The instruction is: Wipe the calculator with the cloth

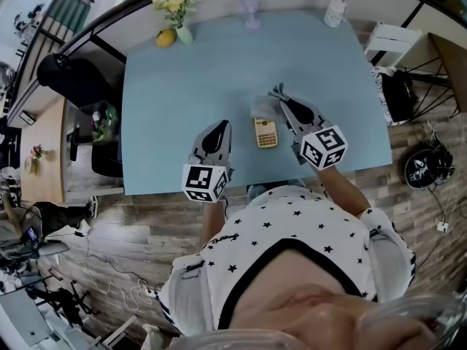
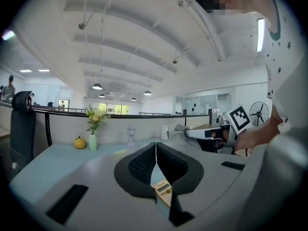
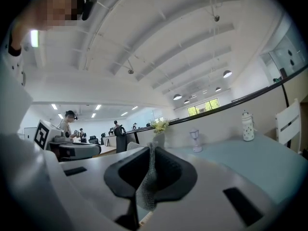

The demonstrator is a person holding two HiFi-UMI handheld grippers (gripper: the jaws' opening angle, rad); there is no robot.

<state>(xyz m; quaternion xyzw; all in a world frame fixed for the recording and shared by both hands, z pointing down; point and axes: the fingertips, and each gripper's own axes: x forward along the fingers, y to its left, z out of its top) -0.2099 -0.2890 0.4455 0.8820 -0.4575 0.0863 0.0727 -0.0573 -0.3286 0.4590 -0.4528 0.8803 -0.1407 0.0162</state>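
Note:
A small yellow calculator (image 1: 265, 133) lies flat on the light blue table (image 1: 175, 86), near its front edge. My right gripper (image 1: 281, 95) hovers just right of and beyond it, shut on a grey cloth (image 1: 263, 107) that hangs down over the table behind the calculator. In the right gripper view the cloth (image 3: 146, 179) is pinched between the jaws. My left gripper (image 1: 220, 125) is left of the calculator with its jaws shut and empty. In the left gripper view the calculator (image 2: 163, 192) shows low between the jaws, with the right gripper (image 2: 182, 128) beyond it.
At the table's far edge stand a vase of flowers (image 1: 175, 2), a yellow fruit (image 1: 166, 37), a clear goblet (image 1: 251, 10) and a white jar (image 1: 335, 11). A black office chair (image 1: 69, 79) is at the left, a white chair (image 1: 390, 42) at the right.

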